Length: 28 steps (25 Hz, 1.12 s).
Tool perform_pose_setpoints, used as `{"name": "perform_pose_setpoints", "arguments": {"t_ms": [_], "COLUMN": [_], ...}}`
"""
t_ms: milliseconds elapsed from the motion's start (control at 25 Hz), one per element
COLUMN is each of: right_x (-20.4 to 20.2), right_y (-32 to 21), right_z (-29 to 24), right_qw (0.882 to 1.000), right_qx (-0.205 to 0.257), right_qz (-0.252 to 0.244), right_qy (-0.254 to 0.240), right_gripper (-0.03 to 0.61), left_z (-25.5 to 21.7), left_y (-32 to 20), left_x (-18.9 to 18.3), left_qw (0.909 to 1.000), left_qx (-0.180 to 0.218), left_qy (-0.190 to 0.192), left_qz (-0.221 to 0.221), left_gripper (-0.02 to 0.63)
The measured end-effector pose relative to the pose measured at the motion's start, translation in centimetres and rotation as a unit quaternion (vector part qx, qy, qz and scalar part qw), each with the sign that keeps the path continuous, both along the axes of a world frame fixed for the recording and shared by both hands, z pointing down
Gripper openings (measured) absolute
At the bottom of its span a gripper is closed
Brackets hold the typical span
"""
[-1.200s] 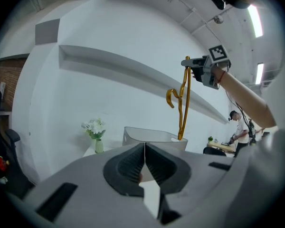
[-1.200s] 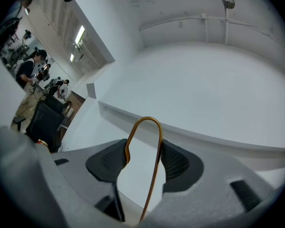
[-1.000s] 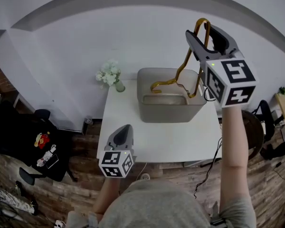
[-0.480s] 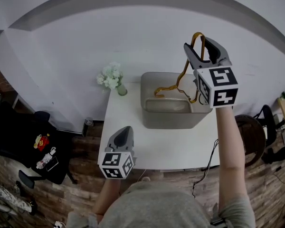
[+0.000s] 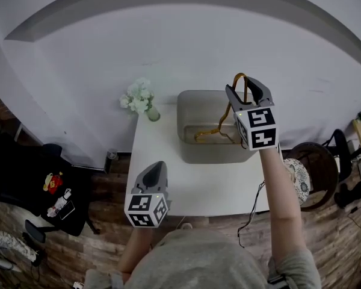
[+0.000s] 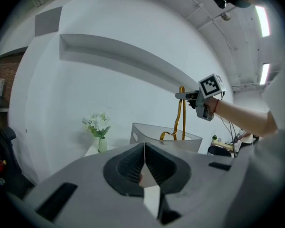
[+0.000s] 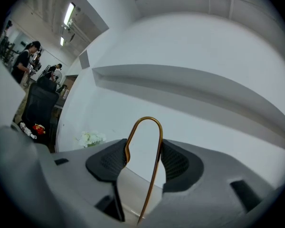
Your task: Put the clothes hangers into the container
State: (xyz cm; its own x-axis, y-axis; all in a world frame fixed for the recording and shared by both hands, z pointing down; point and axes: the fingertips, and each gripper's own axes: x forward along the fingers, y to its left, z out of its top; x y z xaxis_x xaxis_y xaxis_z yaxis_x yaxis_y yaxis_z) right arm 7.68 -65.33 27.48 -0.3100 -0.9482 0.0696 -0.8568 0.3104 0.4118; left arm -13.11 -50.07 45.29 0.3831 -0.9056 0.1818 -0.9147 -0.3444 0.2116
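Gold wire hanger (image 5: pixel 222 124) hangs upright from right gripper (image 5: pixel 243 89), fingers clamped on its hook, dipping into grey container (image 5: pixel 210 154) below; left gripper (image 5: pixel 156 168) closed, empty, farther away.

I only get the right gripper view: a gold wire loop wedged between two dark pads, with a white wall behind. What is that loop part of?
Observer: It is the hook of a hanger. The head view shows the rest of the wire dangling below the right gripper, which grips that hook.
Operator: Dangling over what?
Observer: A grey container that stands on a white table. The hanger's lower end dips inside it.
Operator: And the other hand?
Observer: The left gripper has its jaws together with nothing in them. It is held close to the person, well apart from the container.
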Motion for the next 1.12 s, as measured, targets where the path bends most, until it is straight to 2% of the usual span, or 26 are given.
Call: {"name": "perform_pose_setpoints", "arguments": {"t_ms": [400,920,1000,1120], "right_x": [0.0,-1.2,-1.7,-2.4], "right_y": [-0.7,-0.8,-0.8,-0.7], "right_z": [6.9,10.3,10.7,11.7], "right_qw": [0.998,0.994,0.995,0.995], "right_qx": [-0.057,-0.056,-0.066,-0.087], "right_qz": [0.009,0.022,0.015,-0.001], "right_qy": [0.013,0.086,0.080,0.043], "right_gripper": [0.225,0.227,0.227,0.224], "left_z": [0.8,1.4,1.5,1.6], "left_y": [0.1,0.5,0.7,0.9], "left_x": [0.3,0.9,1.0,0.9], "left_qw": [1.0000,0.9998,0.9998,0.9998], "left_qx": [-0.008,-0.019,-0.020,-0.020], "left_qy": [-0.003,-0.002,-0.002,-0.003], "left_qz": [0.003,0.001,0.001,-0.002], "left_gripper": [0.009,0.009,0.009,0.009]}}
